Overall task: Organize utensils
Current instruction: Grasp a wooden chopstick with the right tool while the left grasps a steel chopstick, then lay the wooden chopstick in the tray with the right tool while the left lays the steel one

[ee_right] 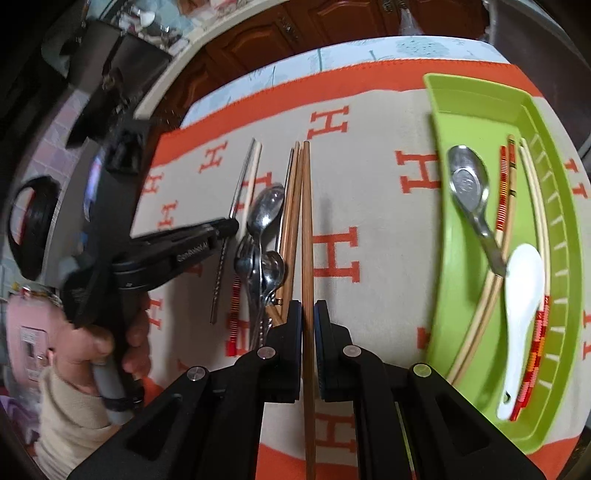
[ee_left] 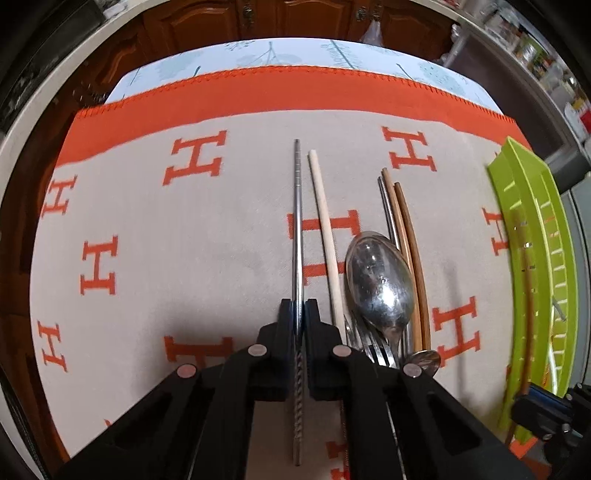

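My left gripper (ee_left: 298, 306) is shut on a thin metal chopstick (ee_left: 297, 221) that points away over the cloth. A cream chopstick (ee_left: 327, 236) lies just right of it. Further right are a large metal spoon (ee_left: 378, 280), forks (ee_left: 373, 347) and brown chopsticks (ee_left: 410, 251). My right gripper (ee_right: 307, 306) is shut on a brown wooden chopstick (ee_right: 306, 221), to the right of that pile (ee_right: 264, 251). The green tray (ee_right: 476, 103) holds a metal spoon (ee_right: 469, 188), a white ceramic spoon (ee_right: 522, 295) and striped chopsticks (ee_right: 504, 192). In the right wrist view, the left gripper (ee_right: 229, 229) is at the left.
A beige cloth with orange H marks and an orange border (ee_left: 280, 92) covers the table. A red-striped chopstick (ee_right: 233, 317) lies on the cloth by the pile. A person's hand (ee_right: 99, 343) grips the left handle. Wooden cabinets (ee_left: 295, 18) stand beyond the table's far edge.
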The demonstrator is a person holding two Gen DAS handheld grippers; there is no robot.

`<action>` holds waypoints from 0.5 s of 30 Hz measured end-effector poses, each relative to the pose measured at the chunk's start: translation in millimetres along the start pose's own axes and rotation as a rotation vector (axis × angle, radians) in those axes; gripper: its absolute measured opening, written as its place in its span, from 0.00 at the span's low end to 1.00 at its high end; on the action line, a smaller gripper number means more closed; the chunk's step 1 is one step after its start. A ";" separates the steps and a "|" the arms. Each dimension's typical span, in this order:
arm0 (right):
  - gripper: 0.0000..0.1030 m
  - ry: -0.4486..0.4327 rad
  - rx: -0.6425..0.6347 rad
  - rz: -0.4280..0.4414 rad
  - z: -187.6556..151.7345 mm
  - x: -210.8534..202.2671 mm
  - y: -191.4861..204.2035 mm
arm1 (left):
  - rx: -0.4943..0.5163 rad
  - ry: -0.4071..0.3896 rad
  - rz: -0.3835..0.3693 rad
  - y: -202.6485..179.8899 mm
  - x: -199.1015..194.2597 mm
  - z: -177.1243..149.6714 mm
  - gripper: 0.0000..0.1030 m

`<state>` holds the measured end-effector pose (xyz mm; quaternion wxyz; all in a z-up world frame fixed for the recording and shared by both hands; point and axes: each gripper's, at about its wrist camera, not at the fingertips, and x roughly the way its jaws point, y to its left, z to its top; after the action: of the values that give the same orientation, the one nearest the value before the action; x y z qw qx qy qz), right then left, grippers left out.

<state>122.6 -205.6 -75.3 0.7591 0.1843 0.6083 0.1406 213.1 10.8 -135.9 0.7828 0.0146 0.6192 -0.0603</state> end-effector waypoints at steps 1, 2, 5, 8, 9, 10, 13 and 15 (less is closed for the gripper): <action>0.06 -0.010 0.011 0.011 -0.7 -7.6 -4.0 | -0.021 0.004 -0.014 2.5 -0.7 -0.5 0.03; 0.06 -0.024 0.019 0.020 -1.9 -16.3 -7.8 | -0.035 0.009 -0.024 6.8 -1.8 -4.9 0.03; 0.06 -0.069 0.036 0.023 -3.0 -44.5 -21.7 | -0.077 0.021 -0.089 17.3 -8.7 -13.9 0.03; 0.06 -0.113 0.043 -0.010 -2.2 -68.0 -39.6 | -0.082 0.000 -0.130 19.1 -23.3 -24.3 0.03; 0.06 -0.129 0.049 -0.034 -2.2 -75.5 -47.5 | -0.080 -0.009 -0.143 18.4 -29.4 -28.1 0.03; 0.06 -0.139 0.057 -0.059 -1.5 -78.9 -54.5 | -0.082 -0.014 -0.156 17.5 -34.6 -32.2 0.03; 0.06 -0.139 0.098 -0.115 -2.1 -79.7 -75.7 | -0.091 -0.035 -0.208 14.4 -55.9 -40.2 0.03; 0.06 -0.136 0.132 -0.144 -3.8 -76.7 -88.5 | -0.080 -0.058 -0.227 7.3 -68.4 -42.5 0.03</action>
<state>101.0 -317.7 -49.1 0.7929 0.1989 0.5751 0.0324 157.3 27.4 -79.7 0.7885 -0.0884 0.5959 -0.1242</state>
